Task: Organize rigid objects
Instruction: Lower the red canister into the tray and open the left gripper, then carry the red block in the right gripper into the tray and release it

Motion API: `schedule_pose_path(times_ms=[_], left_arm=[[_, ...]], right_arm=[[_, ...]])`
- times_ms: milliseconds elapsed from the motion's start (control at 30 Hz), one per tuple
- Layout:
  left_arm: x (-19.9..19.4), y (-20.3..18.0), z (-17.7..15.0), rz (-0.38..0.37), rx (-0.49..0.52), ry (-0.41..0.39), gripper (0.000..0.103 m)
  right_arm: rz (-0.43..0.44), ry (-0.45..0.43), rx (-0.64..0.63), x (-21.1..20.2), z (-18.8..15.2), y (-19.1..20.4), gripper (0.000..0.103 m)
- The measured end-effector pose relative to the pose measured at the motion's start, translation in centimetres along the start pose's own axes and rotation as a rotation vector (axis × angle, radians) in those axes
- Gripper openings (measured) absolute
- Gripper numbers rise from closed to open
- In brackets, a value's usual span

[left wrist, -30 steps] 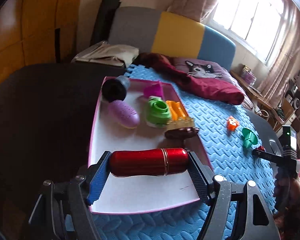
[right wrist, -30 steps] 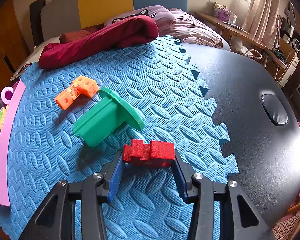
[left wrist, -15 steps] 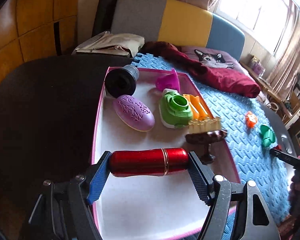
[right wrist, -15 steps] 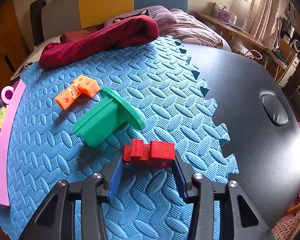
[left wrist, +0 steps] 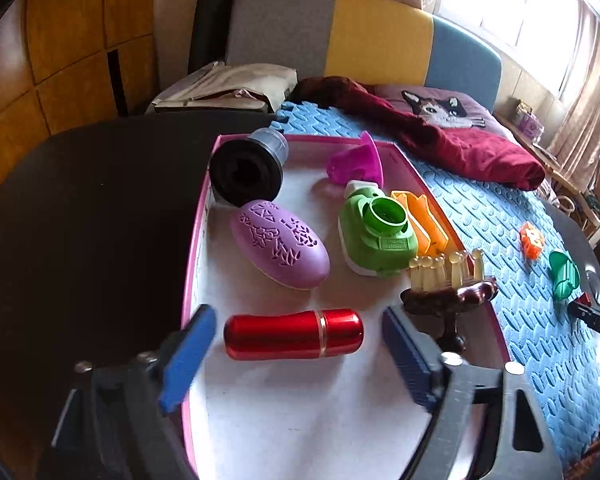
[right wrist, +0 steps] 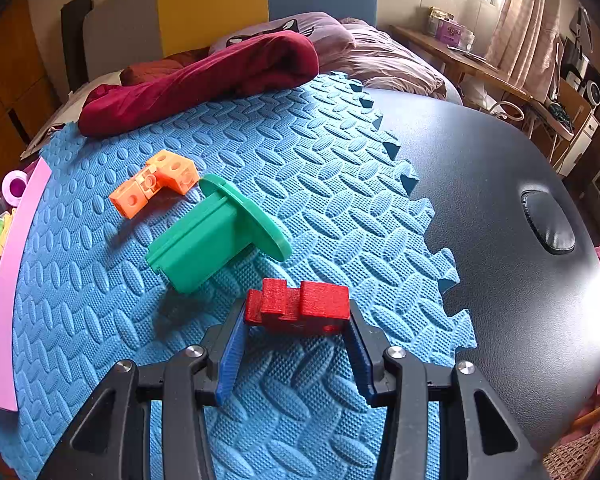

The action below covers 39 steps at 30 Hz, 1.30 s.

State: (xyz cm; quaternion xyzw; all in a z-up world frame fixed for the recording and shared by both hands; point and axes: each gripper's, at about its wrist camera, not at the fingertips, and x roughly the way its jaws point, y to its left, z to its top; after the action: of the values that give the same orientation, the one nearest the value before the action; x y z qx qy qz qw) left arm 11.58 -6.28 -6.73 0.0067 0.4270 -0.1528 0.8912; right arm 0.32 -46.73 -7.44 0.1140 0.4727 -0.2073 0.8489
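My left gripper (left wrist: 296,356) is open over the pink-rimmed white tray (left wrist: 198,236). A red metal cylinder (left wrist: 294,339) lies on the tray between the spread fingers, touching neither. The tray also holds a purple oval case (left wrist: 280,249), a black cylinder (left wrist: 246,172), a magenta funnel (left wrist: 356,164), a green piece (left wrist: 376,234), an orange piece (left wrist: 424,220) and a dark stand with pale pegs (left wrist: 448,292). My right gripper (right wrist: 296,346) is shut on a red block (right wrist: 298,306) just above the blue foam mat (right wrist: 300,408). A green flanged piece (right wrist: 216,236) and an orange block (right wrist: 154,188) lie on the mat beyond it.
A dark red cloth (right wrist: 204,80) lies along the mat's far edge. The black table (right wrist: 500,240) extends right of the mat, with a dark oval inset (right wrist: 548,226). The tray's pink edge (right wrist: 10,280) shows at the left of the right wrist view.
My left gripper moved forward over the tray, then opened and released the red cylinder, which now lies on the tray. My right gripper has not moved and still holds the red block.
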Motion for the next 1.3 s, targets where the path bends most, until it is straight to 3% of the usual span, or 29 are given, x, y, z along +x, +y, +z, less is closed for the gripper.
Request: schedule_pose_path(times_ms=[467, 700, 1000, 1300], left_arm=[[-5.6, -0.9, -3.3, 0.037, -0.002, -0.068, 0.089], [-7.6, -1.3, -4.1, 0.048, 0.025, -0.094, 0.089], [-8.3, -1.1, -4.1, 0.047, 0.014, -0.102, 0.089], [-8.3, -0.3, -4.4, 0.056, -0.011, -0.100, 0.089]], right_arm=[[-0.006, -0.007, -0.017, -0.2, -0.1, 0.3, 0.046], [0.031, -0.033, -0.037, -0.9, -0.2, 0.9, 0.046], [0.197, -0.086, -0.095, -3.3, -1.3, 3.4, 0.046], [0.402, -0.151, -0.229, -7.9, -2.1, 10.0, 0.046]])
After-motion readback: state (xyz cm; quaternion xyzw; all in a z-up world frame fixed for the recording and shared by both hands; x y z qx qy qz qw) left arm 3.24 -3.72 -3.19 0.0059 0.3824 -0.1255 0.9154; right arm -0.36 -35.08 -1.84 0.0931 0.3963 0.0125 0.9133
